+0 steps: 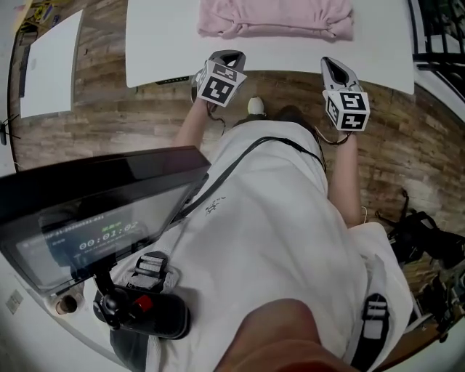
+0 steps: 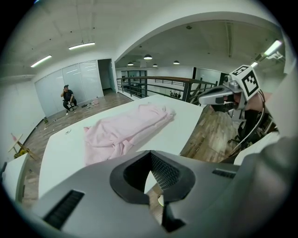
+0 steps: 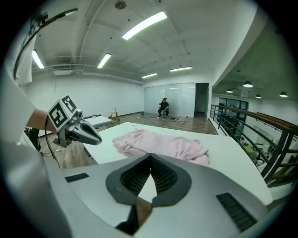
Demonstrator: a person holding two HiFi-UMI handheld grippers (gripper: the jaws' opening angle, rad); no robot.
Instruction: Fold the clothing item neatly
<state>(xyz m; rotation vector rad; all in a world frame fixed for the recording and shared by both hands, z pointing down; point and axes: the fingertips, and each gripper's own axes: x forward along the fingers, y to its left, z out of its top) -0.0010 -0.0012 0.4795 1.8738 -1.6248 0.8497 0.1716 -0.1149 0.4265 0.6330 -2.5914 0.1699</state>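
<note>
Risk, closed claws: the left gripper [image 1: 227, 55] and the right gripper [image 1: 331, 65] both have their jaws pressed together with nothing between them. In my judgement, if they meet the cloth like this they will only shove it, so they must open first.
Risk, layers: the pink soft-fabric garment [image 1: 276, 18] lies rumpled, with overlapped edges. A pinch may catch too many layers, or only one, and pull the fold askew.
Risk, sliding: the smooth white rectangular table [image 1: 160, 43] probably offers little grip. A one-sided pull may drag the whole garment instead of turning a fold.
Garment position: it is on the far part of the table, a loose oblong stretched left to right.
Garment relative to claws: it lies ahead of both, well apart and untouched. The left claw points at its left end and the right claw at its right end.
Claw position: both are off the table's near edge, above the brown wood-plank floor [image 1: 109, 123].
</note>
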